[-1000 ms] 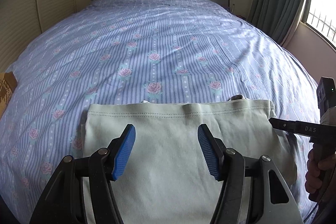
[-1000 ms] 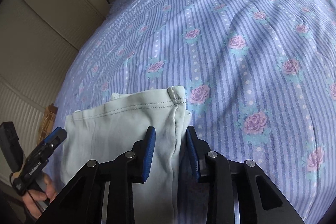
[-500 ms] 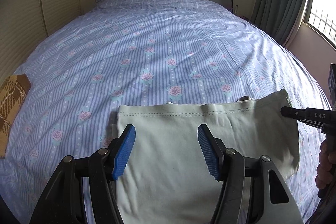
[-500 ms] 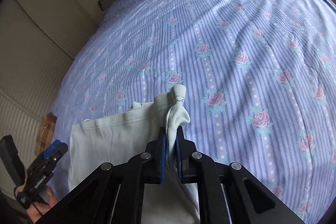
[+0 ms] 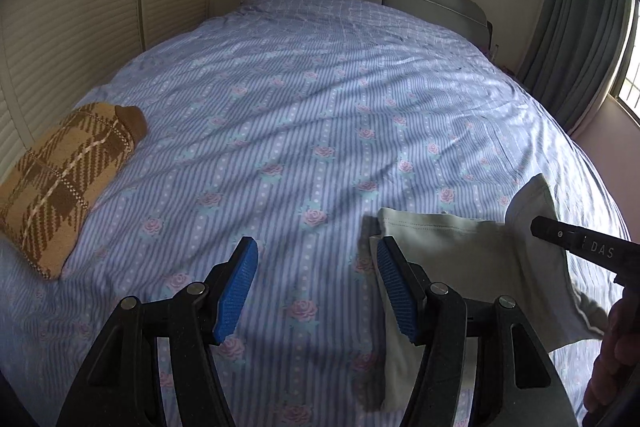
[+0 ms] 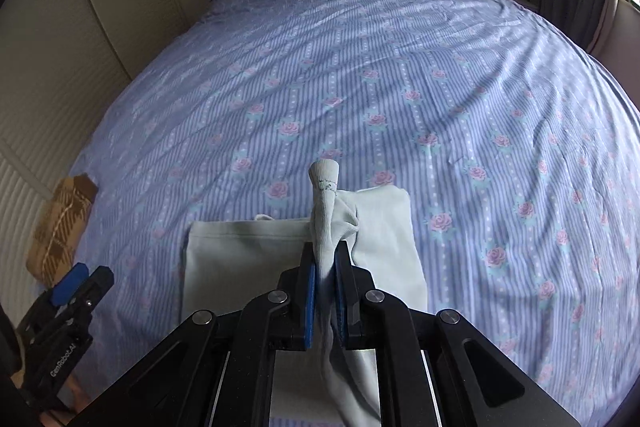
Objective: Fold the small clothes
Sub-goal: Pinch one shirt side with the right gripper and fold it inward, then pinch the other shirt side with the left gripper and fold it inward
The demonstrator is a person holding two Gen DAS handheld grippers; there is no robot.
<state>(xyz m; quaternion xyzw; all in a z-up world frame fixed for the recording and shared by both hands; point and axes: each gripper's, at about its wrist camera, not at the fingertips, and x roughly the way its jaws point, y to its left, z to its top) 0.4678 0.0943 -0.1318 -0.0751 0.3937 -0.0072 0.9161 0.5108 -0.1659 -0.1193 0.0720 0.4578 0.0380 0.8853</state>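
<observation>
Moved: right gripper (image 6: 323, 275), jaws just closed on pale green garment's (image 6: 240, 255) corner, lifting it off bed (image 6: 360, 67); left gripper (image 5: 316, 287) half-open, empty. Risk: thin pinch slips, fold skews.

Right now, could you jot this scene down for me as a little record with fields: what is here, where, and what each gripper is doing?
surface: bed with a striped, rose-print sheet
garment: pale green garment, lying near the bed's near edge, one corner lifted
right gripper: shut on the pale green garment, a bunched corner poking up between its pads
left gripper: open, nothing between its pads, over bare sheet beside the garment
other item: brown plaid knit, folded, at the bed's left side
</observation>
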